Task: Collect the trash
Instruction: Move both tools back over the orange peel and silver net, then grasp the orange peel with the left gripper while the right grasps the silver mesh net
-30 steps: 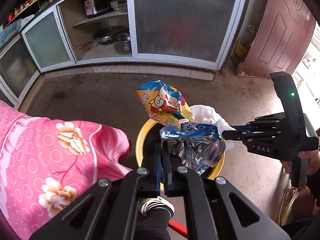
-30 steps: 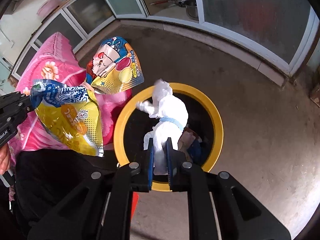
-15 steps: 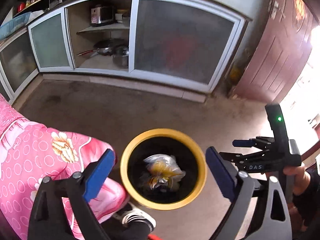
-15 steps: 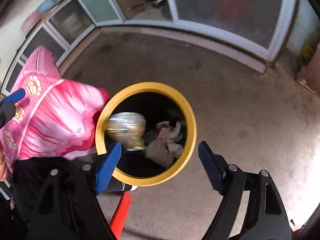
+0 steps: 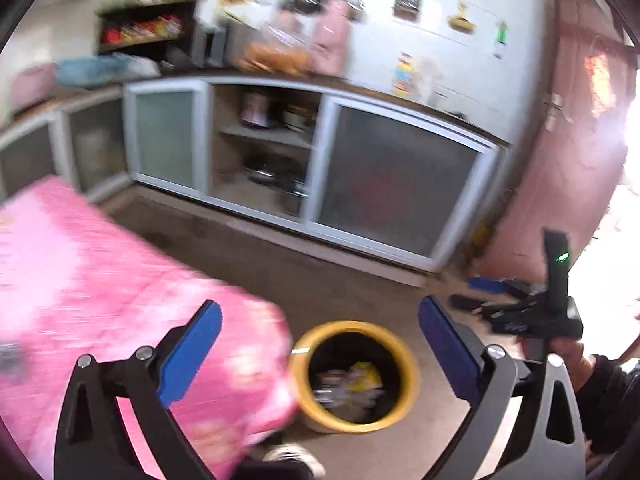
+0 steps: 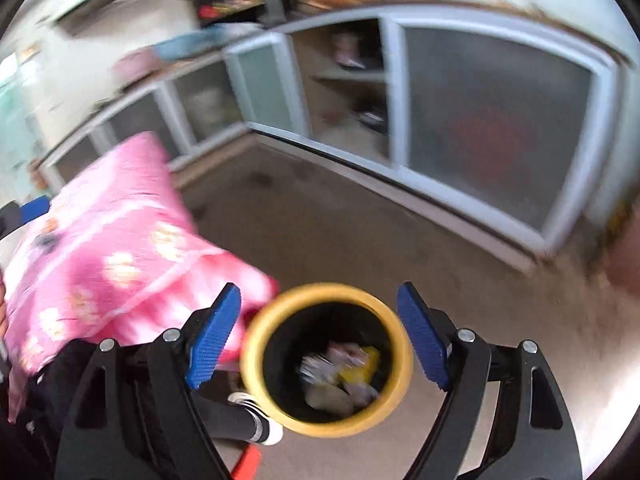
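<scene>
A pink flowered cloth (image 5: 120, 300) is draping over a surface at the left of both views, its corner hanging just beside the bin (image 5: 354, 376). Cabinets (image 5: 400, 188) with frosted doors are running along the top. The bin is round, yellow-rimmed and dark inside, with crumpled wrappers (image 6: 344, 364) lying in it at bottom centre. The left tongs (image 5: 320, 344) are opening wide, empty; the right tongs (image 6: 318, 332) are standing apart, empty, above the bin.
</scene>
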Tool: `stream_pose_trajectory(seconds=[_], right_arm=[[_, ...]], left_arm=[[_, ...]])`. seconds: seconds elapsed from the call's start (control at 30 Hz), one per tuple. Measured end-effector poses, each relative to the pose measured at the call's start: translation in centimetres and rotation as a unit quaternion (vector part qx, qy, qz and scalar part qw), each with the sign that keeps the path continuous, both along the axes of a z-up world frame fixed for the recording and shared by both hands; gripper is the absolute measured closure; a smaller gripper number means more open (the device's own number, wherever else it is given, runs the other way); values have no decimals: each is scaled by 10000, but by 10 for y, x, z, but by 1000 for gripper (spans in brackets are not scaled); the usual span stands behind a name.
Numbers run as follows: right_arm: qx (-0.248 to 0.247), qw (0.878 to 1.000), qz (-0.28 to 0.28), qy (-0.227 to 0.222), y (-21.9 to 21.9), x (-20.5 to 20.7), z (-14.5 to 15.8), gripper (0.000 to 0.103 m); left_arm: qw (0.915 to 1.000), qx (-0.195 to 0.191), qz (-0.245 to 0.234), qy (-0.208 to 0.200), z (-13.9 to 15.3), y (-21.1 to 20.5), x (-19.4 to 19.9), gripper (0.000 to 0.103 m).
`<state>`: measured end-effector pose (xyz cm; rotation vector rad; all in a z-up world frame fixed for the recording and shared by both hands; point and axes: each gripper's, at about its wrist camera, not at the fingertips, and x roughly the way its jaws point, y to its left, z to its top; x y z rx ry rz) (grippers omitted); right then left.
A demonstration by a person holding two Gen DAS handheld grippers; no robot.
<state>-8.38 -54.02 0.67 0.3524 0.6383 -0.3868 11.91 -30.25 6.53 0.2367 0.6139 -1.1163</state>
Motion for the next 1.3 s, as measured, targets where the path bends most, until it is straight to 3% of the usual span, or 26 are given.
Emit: stream_pose_trajectory(seconds=[0.1, 0.27, 0.47, 0.53, 0.63, 0.83, 1.1, 1.23, 1.3], right_arm=[[-180, 9974, 667, -193, 35, 41, 23, 27], [-466, 9807, 1860, -379, 112, 117, 49, 27], [-698, 9466, 3114, -465, 211, 200, 59, 27], [-699, 9365, 3410, -416, 240, 228, 58, 29], [-660, 9295, 3613, -339, 263, 255, 56, 29], [-530, 9188, 3911, -80, 298, 307, 54, 30], [-485, 9060, 4205, 67, 324, 337, 47, 30], [-389, 9041, 4252, 152, 327, 347, 42, 30], [-351, 9037, 4264, 182, 327, 352, 40, 30]], left_arm=[[9967, 76, 702, -405, 13, 66, 19, 8], [9780, 423, 1869, -824, 24, 171, 60, 8], [9557, 915, 2681, -804, 14, 247, 133, 8], [9505, 913, 2911, -587, 10, 264, 165, 8], [9462, 907, 3092, -301, 4, 278, 197, 8], [9394, 1328, 3156, -162, -21, 279, 249, 8], [9467, 928, 2934, 952, -38, 278, 296, 8], [9431, 836, 3004, 1152, -43, 276, 307, 8], [9453, 612, 2939, 1278, -41, 277, 310, 8]])
